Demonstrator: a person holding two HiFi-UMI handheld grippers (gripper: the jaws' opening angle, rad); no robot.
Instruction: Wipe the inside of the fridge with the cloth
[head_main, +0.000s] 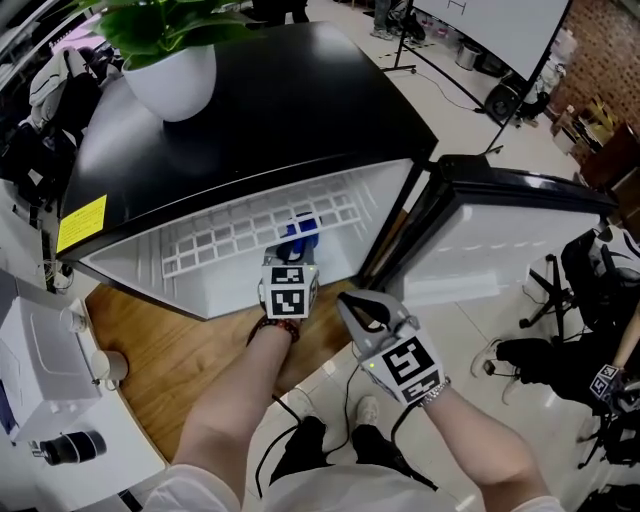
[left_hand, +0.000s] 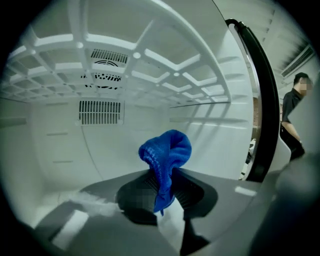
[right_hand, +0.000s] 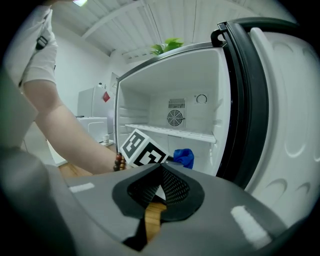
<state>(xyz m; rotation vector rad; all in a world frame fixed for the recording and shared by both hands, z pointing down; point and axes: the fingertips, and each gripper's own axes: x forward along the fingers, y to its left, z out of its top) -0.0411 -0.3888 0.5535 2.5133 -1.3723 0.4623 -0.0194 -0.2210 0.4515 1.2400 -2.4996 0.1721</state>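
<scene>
The fridge (head_main: 260, 110) is black on top and stands open, with its white inside (left_hand: 55, 145) in view. My left gripper (head_main: 297, 252) reaches into it below the white grid shelf (head_main: 250, 235). It is shut on a bunched blue cloth (head_main: 301, 228), which sticks up from between the jaws (left_hand: 167, 152). The cloth hangs free of the back wall and its vent (left_hand: 100, 112). My right gripper (head_main: 352, 303) waits outside the fridge beside the open door (head_main: 520, 235), shut and empty (right_hand: 159, 174). From there I see the left gripper's marker cube (right_hand: 141, 148) and the cloth (right_hand: 184, 156).
A potted plant (head_main: 175, 70) in a white pot sits on the fridge top. The black door seal (left_hand: 265, 100) borders the opening on the right. A white unit (head_main: 40, 390) stands at the left. Black chairs and gear (head_main: 590, 330) crowd the right. A person (left_hand: 295, 112) stands far off.
</scene>
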